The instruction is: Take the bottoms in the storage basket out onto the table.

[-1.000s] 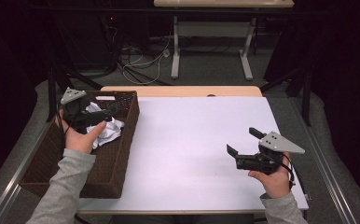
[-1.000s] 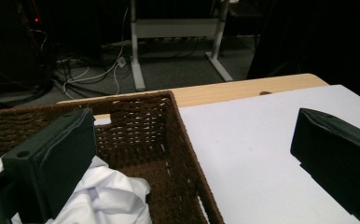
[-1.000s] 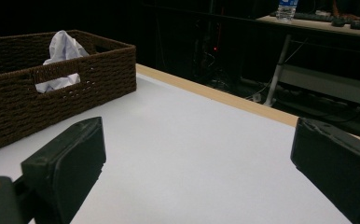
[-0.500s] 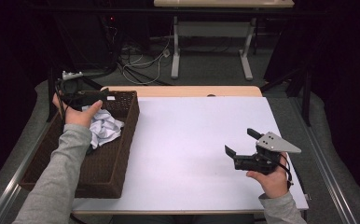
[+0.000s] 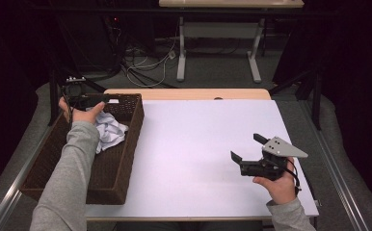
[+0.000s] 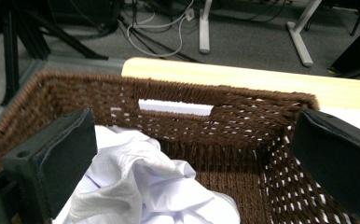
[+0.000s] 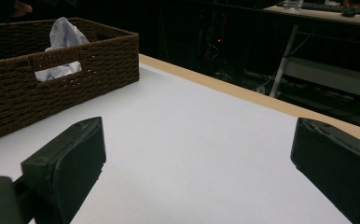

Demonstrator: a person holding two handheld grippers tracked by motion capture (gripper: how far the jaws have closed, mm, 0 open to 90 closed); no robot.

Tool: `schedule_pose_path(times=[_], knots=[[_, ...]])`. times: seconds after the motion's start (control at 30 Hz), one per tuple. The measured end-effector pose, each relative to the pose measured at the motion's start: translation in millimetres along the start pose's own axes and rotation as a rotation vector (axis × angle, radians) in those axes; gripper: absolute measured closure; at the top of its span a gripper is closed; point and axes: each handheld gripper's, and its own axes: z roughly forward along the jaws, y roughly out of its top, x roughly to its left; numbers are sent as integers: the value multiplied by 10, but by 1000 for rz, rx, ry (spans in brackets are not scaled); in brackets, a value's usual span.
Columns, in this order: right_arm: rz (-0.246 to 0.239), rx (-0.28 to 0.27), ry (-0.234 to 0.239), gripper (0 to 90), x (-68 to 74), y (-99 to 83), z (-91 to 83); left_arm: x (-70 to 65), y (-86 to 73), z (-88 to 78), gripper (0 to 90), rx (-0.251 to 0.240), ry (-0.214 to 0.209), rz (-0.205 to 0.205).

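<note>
White crumpled cloth [image 5: 110,133], soft, lying inside the brown wicker basket [image 5: 121,178], toward its far end and against the wall on the person's left side. From the left gripper view the cloth [image 6: 145,186] bunches in loose folds just below the jaws, with the basket's far wall and handle slot [image 6: 176,107] beyond it

Left gripper [image 5: 90,99] held above the basket's far end, jaws spread wide, nothing between them. Right gripper [image 5: 249,151] well apart from the basket, over the bare white tabletop [image 5: 198,139], jaws also wide and empty

Handling judgement: cloth looks light and limp, no stiffness, will drape and stretch out when lifted. Not fragile, not slippery. Best hold is a raised fold or ridge near the top of the heap; pinching a flat layer risks catching the weave beneath
</note>
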Motion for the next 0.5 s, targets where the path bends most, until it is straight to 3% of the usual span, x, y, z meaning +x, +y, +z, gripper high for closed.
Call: schedule_pose_path(times=[0.3,0.5], knots=[[2,6,5,28,13,-23,22,86,-94,218,6,67,40,18],[-1,12,10,28,25,-35,38,177,-185,335,7,96,71,-5]])
